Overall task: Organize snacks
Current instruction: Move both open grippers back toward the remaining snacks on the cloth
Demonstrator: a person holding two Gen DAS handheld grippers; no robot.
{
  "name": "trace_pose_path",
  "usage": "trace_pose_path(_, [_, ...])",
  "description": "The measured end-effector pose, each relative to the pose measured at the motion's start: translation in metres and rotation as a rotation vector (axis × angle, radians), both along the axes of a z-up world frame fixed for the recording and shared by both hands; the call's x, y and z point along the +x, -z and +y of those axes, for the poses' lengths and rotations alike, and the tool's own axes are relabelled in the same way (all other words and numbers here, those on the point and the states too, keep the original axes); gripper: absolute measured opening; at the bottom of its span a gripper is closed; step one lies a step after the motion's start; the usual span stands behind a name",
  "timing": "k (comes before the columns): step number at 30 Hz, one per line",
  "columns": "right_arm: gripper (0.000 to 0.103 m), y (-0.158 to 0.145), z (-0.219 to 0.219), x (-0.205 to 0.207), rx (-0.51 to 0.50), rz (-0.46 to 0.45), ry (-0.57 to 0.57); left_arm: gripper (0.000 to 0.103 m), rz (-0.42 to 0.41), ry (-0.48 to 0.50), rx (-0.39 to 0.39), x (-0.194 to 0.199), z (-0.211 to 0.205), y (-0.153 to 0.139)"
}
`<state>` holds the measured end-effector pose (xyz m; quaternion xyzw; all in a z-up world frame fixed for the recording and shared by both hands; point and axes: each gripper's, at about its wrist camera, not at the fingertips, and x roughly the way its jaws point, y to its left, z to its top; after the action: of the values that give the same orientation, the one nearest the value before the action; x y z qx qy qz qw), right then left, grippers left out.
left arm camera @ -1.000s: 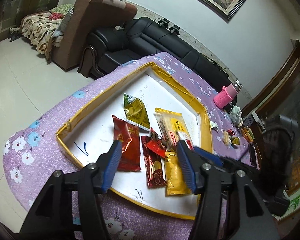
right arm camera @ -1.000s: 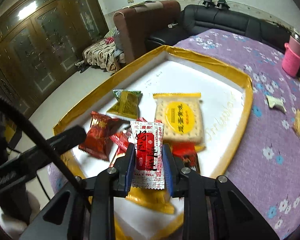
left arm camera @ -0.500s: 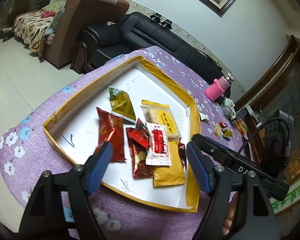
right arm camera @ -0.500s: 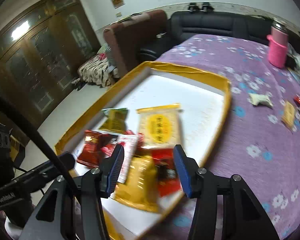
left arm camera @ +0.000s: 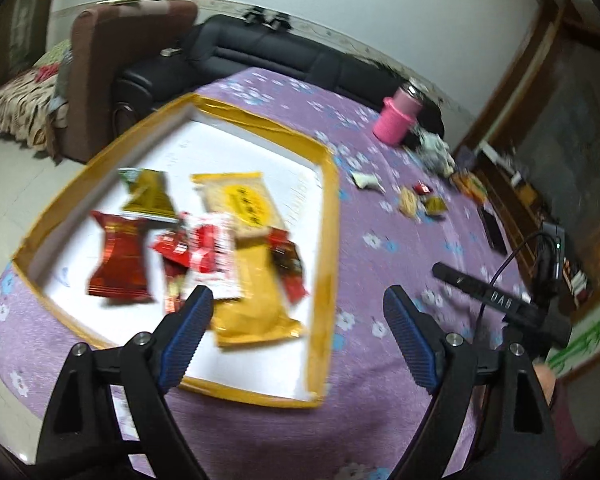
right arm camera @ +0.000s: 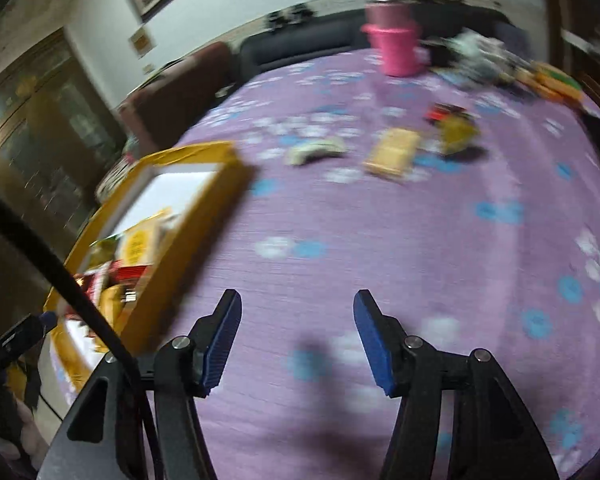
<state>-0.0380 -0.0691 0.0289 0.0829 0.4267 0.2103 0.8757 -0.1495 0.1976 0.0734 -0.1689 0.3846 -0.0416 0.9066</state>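
Observation:
A yellow-rimmed white tray [left arm camera: 329,216] lies on the purple flowered tablecloth and holds several snack packets: a red-and-white packet [left arm camera: 210,256], a long yellow packet [left arm camera: 256,300], a dark red packet [left arm camera: 118,256], a green-gold packet [left arm camera: 148,196] and a yellow biscuit pack [left arm camera: 236,200]. My left gripper [left arm camera: 296,320] is open and empty, above the tray's near right edge. My right gripper [right arm camera: 296,332] is open and empty over bare cloth, right of the tray [right arm camera: 196,236]. Loose snacks lie farther out: a tan biscuit pack [right arm camera: 394,152], a pale packet [right arm camera: 318,150] and a yellow-green packet [right arm camera: 458,132].
A pink bottle [right arm camera: 394,40] stands at the table's far side next to crumpled wrappers and boxes [right arm camera: 548,80]. A dark phone [left arm camera: 494,228] lies near the right edge. A black sofa [left arm camera: 260,52] and a brown armchair [left arm camera: 112,60] stand behind the table.
My right gripper let go of the red-and-white packet in the tray, opened, and swung right over the bare cloth. My left gripper opened wider and turned right.

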Motion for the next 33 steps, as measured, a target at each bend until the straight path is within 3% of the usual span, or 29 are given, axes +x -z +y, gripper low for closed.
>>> trace_pose_path(7, [0.058,0.005,-0.072,-0.002,0.021,0.003,0.142,0.087,0.034,0.077,0.095,0.007,-0.046,0.003])
trace_pose_path(20, [0.061,0.013,-0.099,-0.012,0.038,-0.012,0.167,0.091,-0.026,0.076,0.389,0.003,-0.101,-0.006])
trace_pose_path(33, [0.063,-0.006,-0.107,-0.005,0.014,-0.054,0.182,0.091,0.024,0.08,0.475,0.017,-0.115,0.0])
